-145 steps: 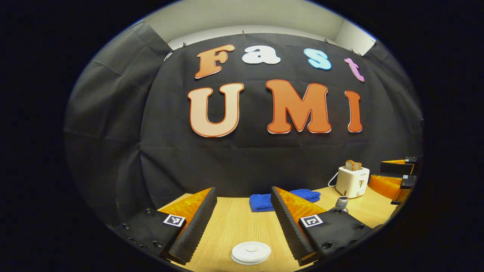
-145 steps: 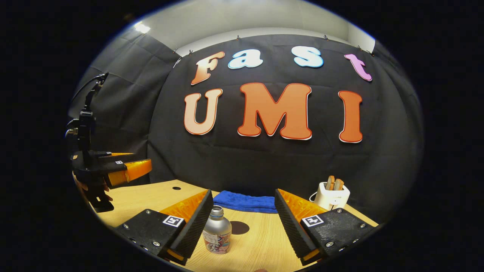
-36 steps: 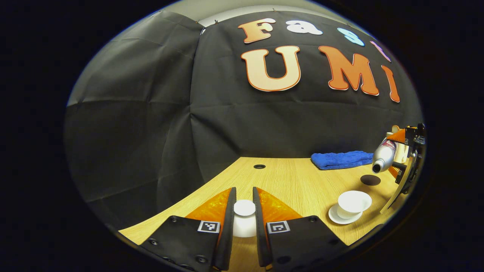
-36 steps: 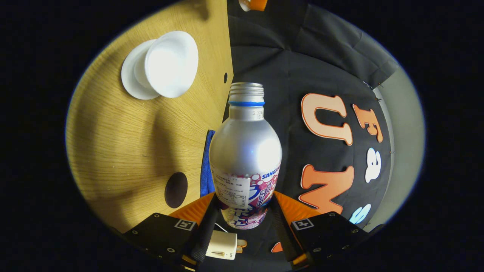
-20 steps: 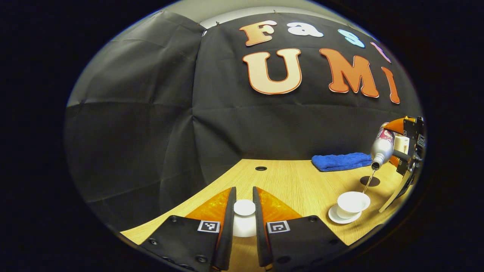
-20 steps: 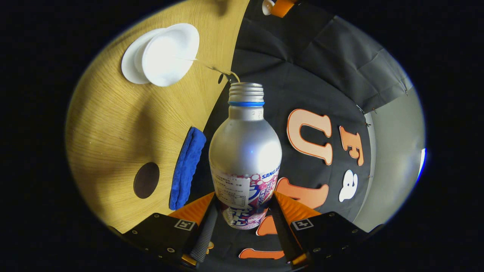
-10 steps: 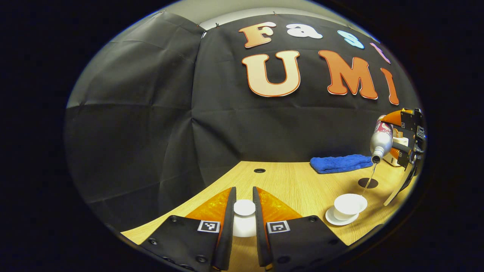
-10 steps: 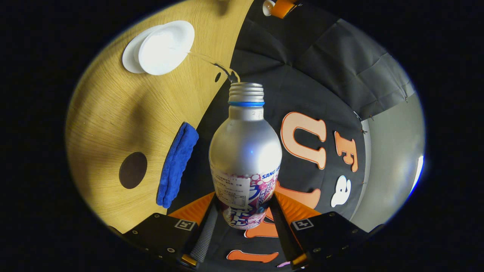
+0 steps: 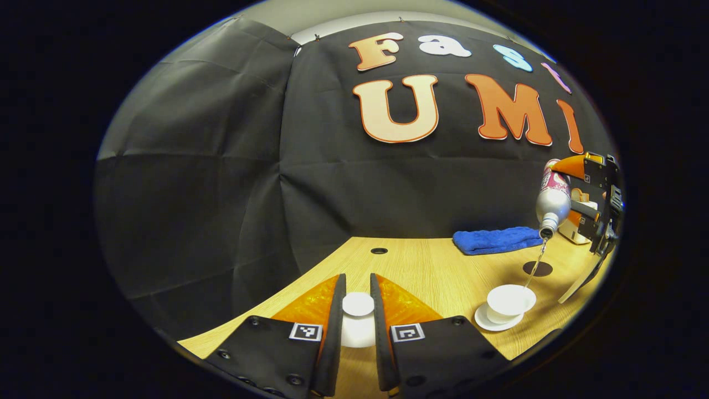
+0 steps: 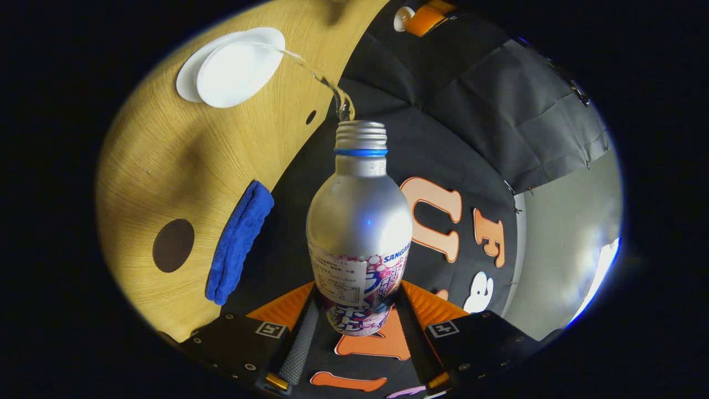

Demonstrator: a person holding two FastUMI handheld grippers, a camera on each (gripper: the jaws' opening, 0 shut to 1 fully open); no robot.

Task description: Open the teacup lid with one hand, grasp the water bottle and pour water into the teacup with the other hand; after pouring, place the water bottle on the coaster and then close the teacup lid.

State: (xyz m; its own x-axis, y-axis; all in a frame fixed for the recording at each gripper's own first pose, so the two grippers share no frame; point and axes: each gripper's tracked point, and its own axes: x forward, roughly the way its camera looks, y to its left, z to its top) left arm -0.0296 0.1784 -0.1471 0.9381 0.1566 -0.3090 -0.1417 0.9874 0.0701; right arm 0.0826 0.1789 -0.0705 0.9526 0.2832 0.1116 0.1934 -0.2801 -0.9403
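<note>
Pouring is under way: the right gripper [image 10: 357, 327] holds the water bottle [image 10: 359, 221] with both fingers pressed against its lower body, and the bottle is tipped mouth-down above the surface [image 10: 166, 155]. A thin stream of water [image 10: 324, 83] leaves the bottle's open neck and arcs into the white teacup [image 10: 239, 65], which stands on its white saucer [image 10: 185, 83]. In the left gripper view the same bottle [image 9: 553, 197] hangs high at the right edge, held by the right gripper [image 9: 595, 202], with the stream [image 9: 533, 269] falling to the rim of the teacup [image 9: 510, 302] on the saucer [image 9: 483, 323].

The left gripper [image 9: 358, 324] is closed narrow on the white teacup lid [image 9: 358, 318], both fingers pressing its knob from either side; the lid is held well to the left of the cup, close above the surface [image 9: 432, 271]; whether it touches the wood cannot be told.

A dark round coaster [image 9: 537, 269] lies on the surface just beyond the cup, bare, and it shows again in the right gripper view [image 10: 173, 245]. A folded blue cloth [image 9: 496, 241] lies near the back wall, beside the coaster. A small dark hole [image 9: 379, 250] sits in the surface near the wall.
</note>
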